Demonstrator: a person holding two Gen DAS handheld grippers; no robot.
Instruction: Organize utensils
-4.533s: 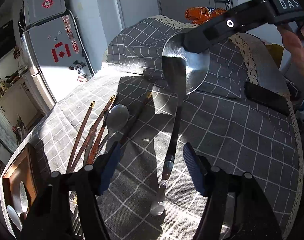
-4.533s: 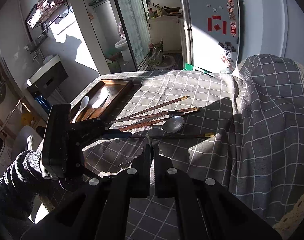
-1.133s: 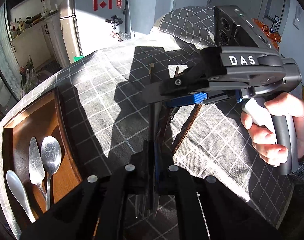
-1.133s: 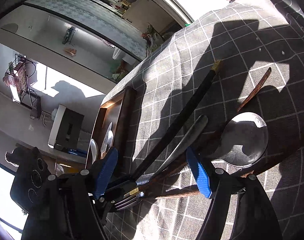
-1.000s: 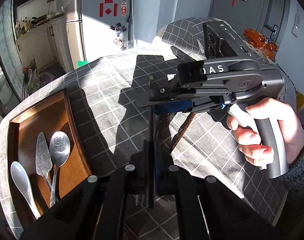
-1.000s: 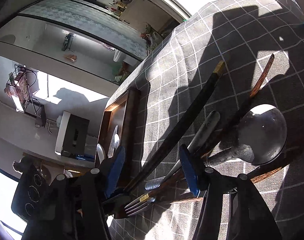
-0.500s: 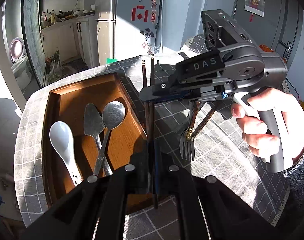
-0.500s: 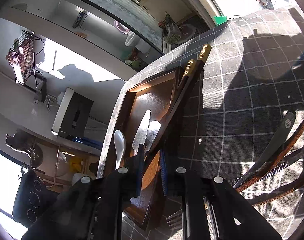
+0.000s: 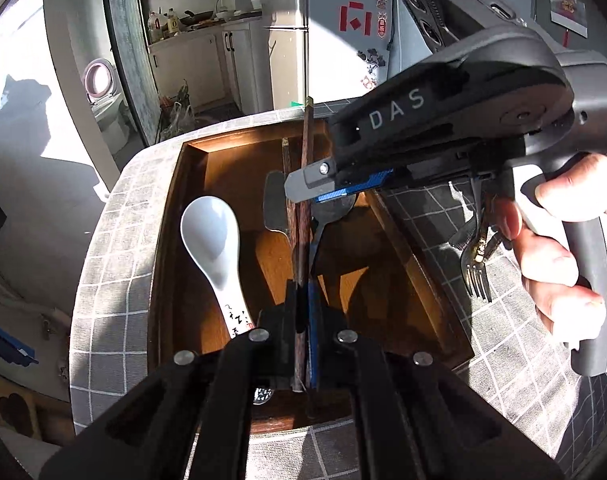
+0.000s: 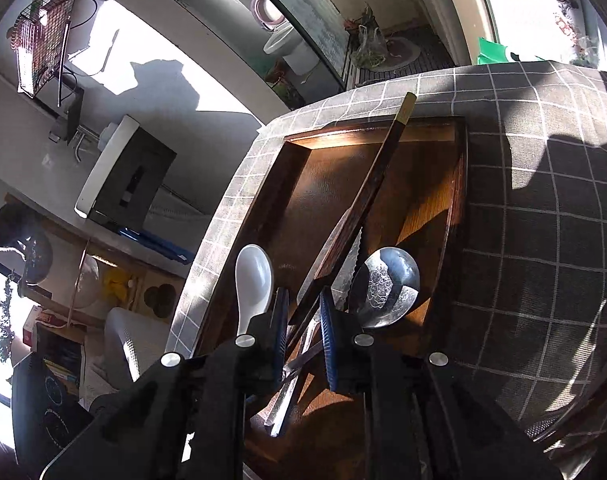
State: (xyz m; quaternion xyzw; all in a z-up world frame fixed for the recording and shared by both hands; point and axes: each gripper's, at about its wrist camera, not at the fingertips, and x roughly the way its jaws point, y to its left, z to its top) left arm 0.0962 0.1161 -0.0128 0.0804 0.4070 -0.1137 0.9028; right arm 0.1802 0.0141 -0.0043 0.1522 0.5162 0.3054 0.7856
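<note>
From the left wrist camera we see our left gripper (image 9: pixel 301 312) clamped tight on a dark wooden chopstick (image 9: pixel 303 200) that reaches over the wooden tray (image 9: pixel 171 216) toward its far edge. A white spoon (image 9: pixel 213 240) lies along the tray's left side, with a knife (image 9: pixel 274 208) beside it. Our right gripper (image 9: pixel 303 190) crosses above the tray, and a fork (image 9: pixel 476 268) rests on the checked tablecloth (image 9: pixel 503 344) off the tray's right edge. From the right wrist camera, our right gripper's (image 10: pixel 302 320) jaws are opening slightly, a gold-tipped chopstick (image 10: pixel 377 184) between them; we cannot tell whether the pads press it. A metal spoon (image 10: pixel 385 286) sits near the tray's right edge.
</note>
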